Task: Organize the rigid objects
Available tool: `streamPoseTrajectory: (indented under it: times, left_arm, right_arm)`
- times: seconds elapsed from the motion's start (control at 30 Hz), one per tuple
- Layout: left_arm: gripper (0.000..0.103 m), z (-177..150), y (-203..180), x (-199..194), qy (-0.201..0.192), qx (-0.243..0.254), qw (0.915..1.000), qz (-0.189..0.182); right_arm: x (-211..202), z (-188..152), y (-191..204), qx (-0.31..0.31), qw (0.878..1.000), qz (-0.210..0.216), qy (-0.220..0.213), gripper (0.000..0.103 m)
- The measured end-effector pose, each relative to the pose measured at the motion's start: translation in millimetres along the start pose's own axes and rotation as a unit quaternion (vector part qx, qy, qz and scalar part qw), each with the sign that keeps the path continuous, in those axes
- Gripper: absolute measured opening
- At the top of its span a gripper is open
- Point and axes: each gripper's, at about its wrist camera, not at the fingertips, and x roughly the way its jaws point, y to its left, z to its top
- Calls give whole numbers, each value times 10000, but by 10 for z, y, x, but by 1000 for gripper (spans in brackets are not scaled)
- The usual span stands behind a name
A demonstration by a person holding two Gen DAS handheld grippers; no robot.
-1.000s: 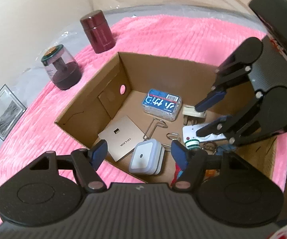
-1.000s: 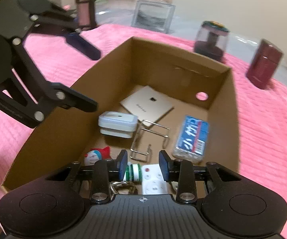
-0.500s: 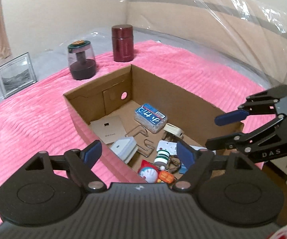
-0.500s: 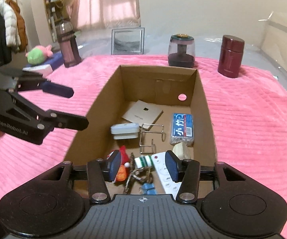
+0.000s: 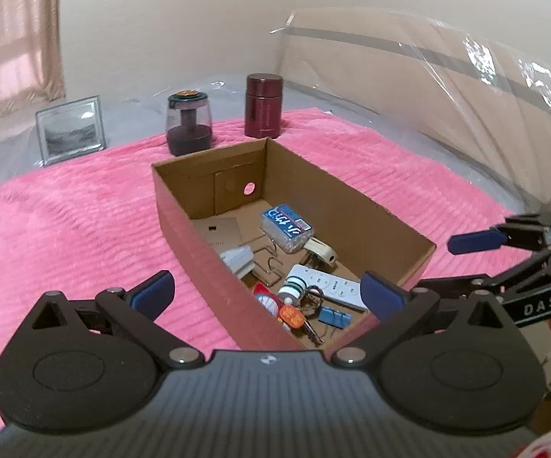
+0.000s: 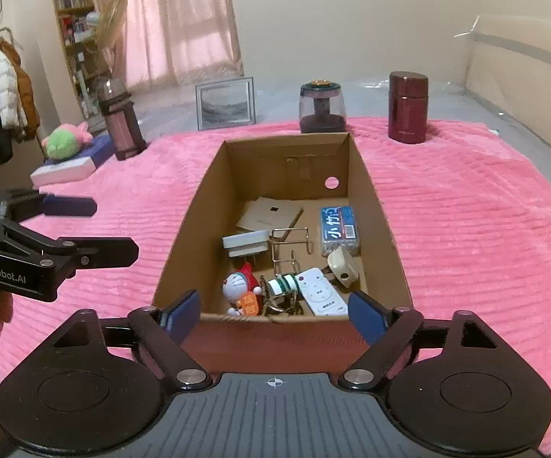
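The left gripper [image 5: 267,295] hangs over the near left corner of the cardboard box [image 6: 380,206], its jaws spreading wide and gripping nothing; only the box's corner shows between the 2 blue pads [image 5: 152,293]. The right gripper [image 6: 274,315] hovers just short of the box's near wall, jaws likewise opening, with nothing held between them.

The box sits on a pink blanket [image 6: 466,229], its long axis running away from the right wrist camera toward the far end wall with a round hole. Inside, at the near end, lie a cat figurine [image 6: 239,286], a green-and-white spool [image 6: 283,284], a ring of keys with a blue tag [image 5: 334,315] and a white remote [image 6: 321,293], whose long axis runs slantwise toward the near right corner. Past them are a cream plug [image 6: 343,267], a white adapter [image 6: 245,244], a wire rack [image 6: 290,246], a blue tissue pack [image 6: 339,227] lying lengthwise along the right wall, and a flat beige card box [image 6: 269,213] at the far end.

Beyond the box stand a dark grinder jar [image 6: 322,107], a maroon flask [image 6: 407,107], a framed picture [image 6: 225,104] and a pink bottle [image 6: 120,124]. The box walls stand between both grippers and the contents.
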Motion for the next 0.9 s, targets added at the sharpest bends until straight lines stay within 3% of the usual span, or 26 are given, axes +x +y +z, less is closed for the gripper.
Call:
streamPoseTrajectory:
  times: [0.4, 0.67, 0.9]
  left_arm:
    - [102, -357, 38, -403, -185, -623, 9973, 336]
    - [101, -687, 19, -682, -98, -804, 9933, 820]
    - [100, -953, -17, -781, 131, -1153, 9894, 867]
  right_arm:
    - [-351, -238, 138, 616, 9973, -255, -298, 88]
    - [-422, -442, 249, 666, 9969, -399, -148, 88]
    - [-363, -601, 336, 594, 9974, -393, 58, 88]
